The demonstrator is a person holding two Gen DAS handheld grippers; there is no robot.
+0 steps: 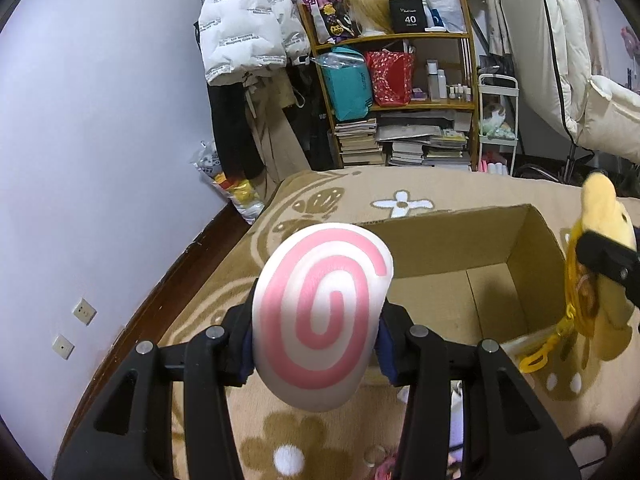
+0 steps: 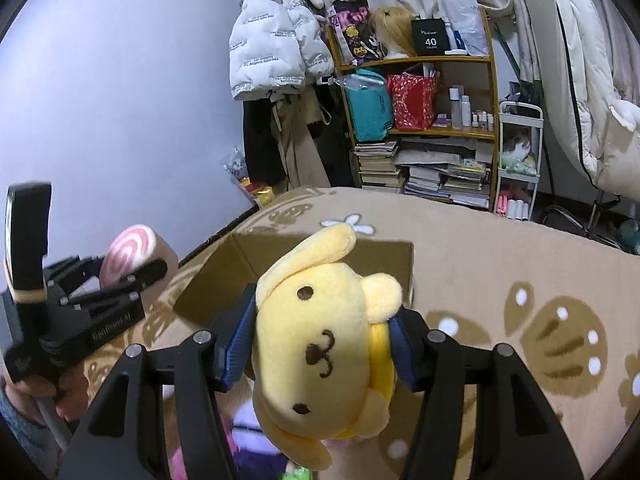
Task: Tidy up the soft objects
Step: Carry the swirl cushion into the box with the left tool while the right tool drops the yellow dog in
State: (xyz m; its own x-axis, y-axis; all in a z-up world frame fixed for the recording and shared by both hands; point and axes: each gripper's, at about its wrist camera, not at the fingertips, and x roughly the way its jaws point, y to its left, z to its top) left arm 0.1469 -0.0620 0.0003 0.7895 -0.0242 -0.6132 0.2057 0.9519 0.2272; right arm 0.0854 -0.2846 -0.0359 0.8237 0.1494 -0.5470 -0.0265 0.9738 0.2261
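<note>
Left wrist view: the box point(image 1: 472, 256) at 1 o'clock sits open on the blanket point(image 1: 224, 280), and its visible floor is bare, so by my judgement nothing has been packed yet. Both toys are lifted, neither dropped. More plush shows blurred at 6 o'clock in the right wrist view, likely left to sort.

The left gripper point(image 1: 318, 336) is closed on the swirl cushion point(image 1: 324, 312). The cushion is pinched at its sides between the blue pads, bulging above and below them, short of the box's near left edge. The right gripper point(image 2: 322, 344) clamps the yellow dog point(image 2: 320, 344) at the head, face toward the camera, hanging before the box's near edge at 12 o'clock.
</note>
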